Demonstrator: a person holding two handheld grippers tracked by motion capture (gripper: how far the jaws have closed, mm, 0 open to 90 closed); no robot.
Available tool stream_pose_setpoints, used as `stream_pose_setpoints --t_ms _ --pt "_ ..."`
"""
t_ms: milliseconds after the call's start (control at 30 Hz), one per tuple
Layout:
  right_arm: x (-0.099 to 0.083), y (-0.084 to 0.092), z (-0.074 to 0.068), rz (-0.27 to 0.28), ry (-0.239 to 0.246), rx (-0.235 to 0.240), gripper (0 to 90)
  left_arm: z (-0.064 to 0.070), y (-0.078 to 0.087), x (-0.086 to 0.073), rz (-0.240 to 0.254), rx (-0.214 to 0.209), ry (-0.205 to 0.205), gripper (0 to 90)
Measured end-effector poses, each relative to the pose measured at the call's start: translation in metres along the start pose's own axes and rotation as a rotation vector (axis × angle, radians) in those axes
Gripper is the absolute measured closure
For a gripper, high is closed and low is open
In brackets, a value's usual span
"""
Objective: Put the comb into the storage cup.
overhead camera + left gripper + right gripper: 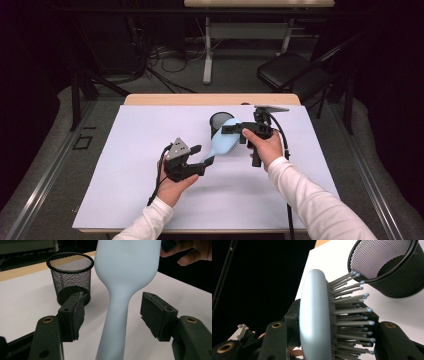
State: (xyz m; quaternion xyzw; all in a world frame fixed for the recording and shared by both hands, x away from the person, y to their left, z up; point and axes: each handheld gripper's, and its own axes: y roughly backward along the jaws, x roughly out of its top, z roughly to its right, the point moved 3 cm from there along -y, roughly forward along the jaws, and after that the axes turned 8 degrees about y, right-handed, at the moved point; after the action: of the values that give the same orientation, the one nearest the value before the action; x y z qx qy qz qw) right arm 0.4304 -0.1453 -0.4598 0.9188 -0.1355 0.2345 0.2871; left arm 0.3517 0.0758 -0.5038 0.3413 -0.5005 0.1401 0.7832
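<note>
A light blue hairbrush point(223, 143) hangs above the white-covered table point(140, 200), head toward the far side and handle pointing back to the person. My right gripper point(233, 129) is shut on the brush head point(312, 315), one jaw on its smooth back and the other among the bristles. My left gripper point(199, 160) is open, and its pads point(77, 312) stand on either side of the brush handle point(117, 315) without touching it. A black mesh cup point(218, 121) stands upright just behind the brush head, and shows again point(71, 277) point(392, 267) in the two gripper views.
The white sheet covers most of the wooden tabletop, whose far edge point(210, 99) shows bare. A black folding chair point(292, 70) and another table's legs point(207, 50) stand on the floor beyond, with cables point(170, 60) lying there.
</note>
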Motion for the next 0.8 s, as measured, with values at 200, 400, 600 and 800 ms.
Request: stream_pose_setpoints --t_ms 200,400,600,800 --pt "0.002 0.003 0.003 0.012 0.0 -0.007 48.2 -0.005 0.004 0.002 0.002 0.017 0.033 35.6" --pt "0.003 0.006 0.004 0.019 -0.008 -0.01 48.2 -0.01 0.007 0.004 0.013 0.035 0.058 28.9" --pt "0.005 0.009 0.005 0.026 -0.005 -0.016 48.2 -0.015 0.009 0.006 0.015 0.043 0.091 19.4" --pt "0.007 0.011 0.006 0.033 0.009 -0.024 48.2 -0.018 0.009 0.007 0.019 0.073 0.086 15.2"
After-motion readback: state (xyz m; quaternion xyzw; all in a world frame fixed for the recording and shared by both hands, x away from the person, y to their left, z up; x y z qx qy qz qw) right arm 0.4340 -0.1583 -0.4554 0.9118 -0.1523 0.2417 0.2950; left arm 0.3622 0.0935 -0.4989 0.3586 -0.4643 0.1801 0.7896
